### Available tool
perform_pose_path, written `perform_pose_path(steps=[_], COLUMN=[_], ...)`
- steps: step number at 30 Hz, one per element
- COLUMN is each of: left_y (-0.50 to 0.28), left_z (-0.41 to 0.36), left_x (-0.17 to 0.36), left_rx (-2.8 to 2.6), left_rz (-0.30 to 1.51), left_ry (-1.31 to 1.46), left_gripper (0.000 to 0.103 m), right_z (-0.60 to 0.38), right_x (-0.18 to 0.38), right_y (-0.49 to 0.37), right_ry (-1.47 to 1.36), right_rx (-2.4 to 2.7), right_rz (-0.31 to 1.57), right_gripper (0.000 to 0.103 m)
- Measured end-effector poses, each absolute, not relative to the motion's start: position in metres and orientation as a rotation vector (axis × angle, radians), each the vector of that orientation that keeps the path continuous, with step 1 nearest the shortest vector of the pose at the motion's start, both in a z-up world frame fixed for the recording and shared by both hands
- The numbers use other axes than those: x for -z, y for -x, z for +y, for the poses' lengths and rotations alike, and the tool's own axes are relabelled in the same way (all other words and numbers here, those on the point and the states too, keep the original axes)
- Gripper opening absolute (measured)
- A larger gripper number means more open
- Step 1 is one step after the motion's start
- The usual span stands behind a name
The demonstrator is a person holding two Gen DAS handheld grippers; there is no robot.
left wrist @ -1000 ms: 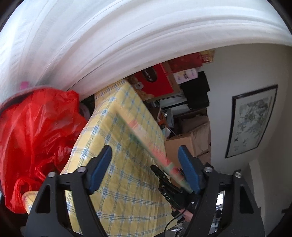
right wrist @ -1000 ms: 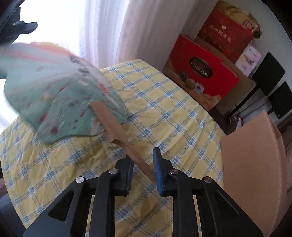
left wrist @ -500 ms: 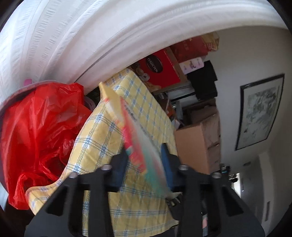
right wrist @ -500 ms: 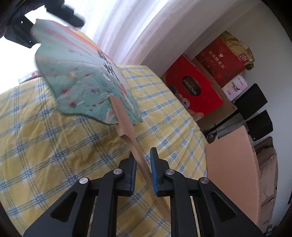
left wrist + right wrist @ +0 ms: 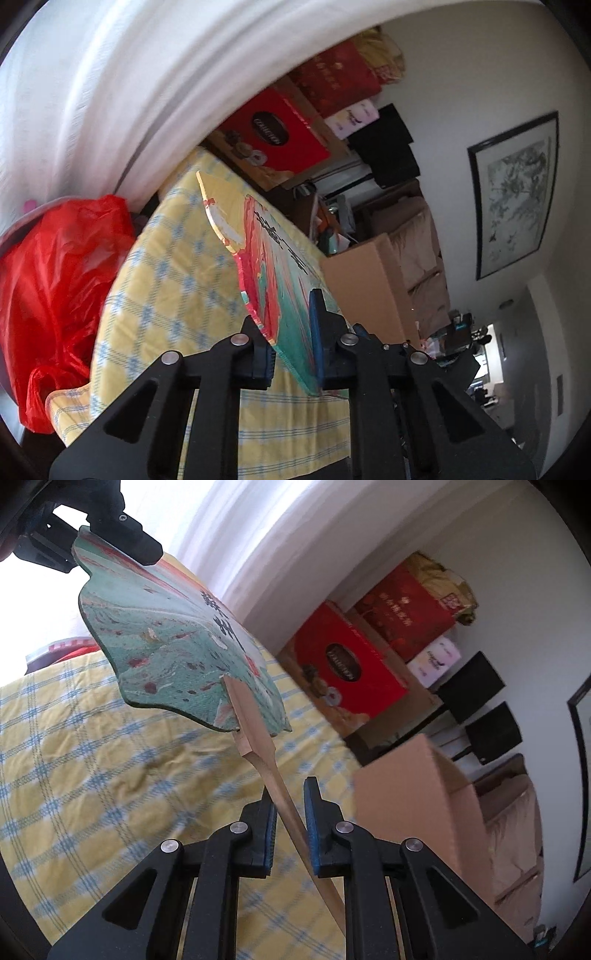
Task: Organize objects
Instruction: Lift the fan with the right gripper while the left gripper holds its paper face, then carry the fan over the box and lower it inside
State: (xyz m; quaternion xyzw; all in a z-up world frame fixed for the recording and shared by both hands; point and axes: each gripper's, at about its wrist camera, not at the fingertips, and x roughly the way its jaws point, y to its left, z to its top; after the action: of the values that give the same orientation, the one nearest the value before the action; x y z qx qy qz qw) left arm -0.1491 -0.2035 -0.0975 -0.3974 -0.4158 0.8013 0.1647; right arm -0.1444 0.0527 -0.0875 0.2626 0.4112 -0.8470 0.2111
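A flat hand fan with a teal and red printed face (image 5: pixel 177 646) and a wooden handle (image 5: pixel 280 790) hangs in the air above a table with a yellow and blue checked cloth (image 5: pixel 92 768). My right gripper (image 5: pixel 290 823) is shut on the handle. My left gripper (image 5: pixel 291 336) is shut on the far rim of the fan's face (image 5: pixel 273 273). In the right wrist view the left gripper (image 5: pixel 110 524) shows at the top left, clamped on the fan's edge.
A red plastic bag (image 5: pixel 55 280) lies at the table's end by the white curtain (image 5: pixel 147 74). Red gift boxes (image 5: pixel 347 672) and a cardboard box (image 5: pixel 424 812) stand beside the table. Black speakers (image 5: pixel 480 709) stand by the wall.
My left gripper has closed on the fan's rim; a second ago it was open. The fan has risen and tilted, with both grippers now holding it.
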Motion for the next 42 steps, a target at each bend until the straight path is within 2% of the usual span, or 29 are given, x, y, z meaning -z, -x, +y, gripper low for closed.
perform_pose_path(steps=[12, 21, 27, 42], left_y=[0.178, 0.213, 0.242, 0.284], left_z=[-0.147, -0.075, -0.025, 0.077], left_x=[0.026, -0.003, -0.001, 0.005], left_rx=[-2.248, -2.184, -2.098, -2.103], left_rz=[-1.058, -0.952, -0.914, -0.684], left_ry=[1.060, 1.061, 1.107, 1.225], left_gripper=[0.014, 0.014, 0.014, 0.016], right_z=[0.103, 0.164, 0.212, 0.295], right_x=[0.026, -0.003, -0.009, 0.016], right_y=[0.147, 0.160, 0.171, 0.202], right_ry=[-0.676, -0.727, -0.793, -1.009], right_rx=[2.494, 2.607, 2.676, 2.725], right_rz=[1.153, 1.134, 1.142, 1.083], right_gripper=[0.012, 0.012, 0.012, 0.012])
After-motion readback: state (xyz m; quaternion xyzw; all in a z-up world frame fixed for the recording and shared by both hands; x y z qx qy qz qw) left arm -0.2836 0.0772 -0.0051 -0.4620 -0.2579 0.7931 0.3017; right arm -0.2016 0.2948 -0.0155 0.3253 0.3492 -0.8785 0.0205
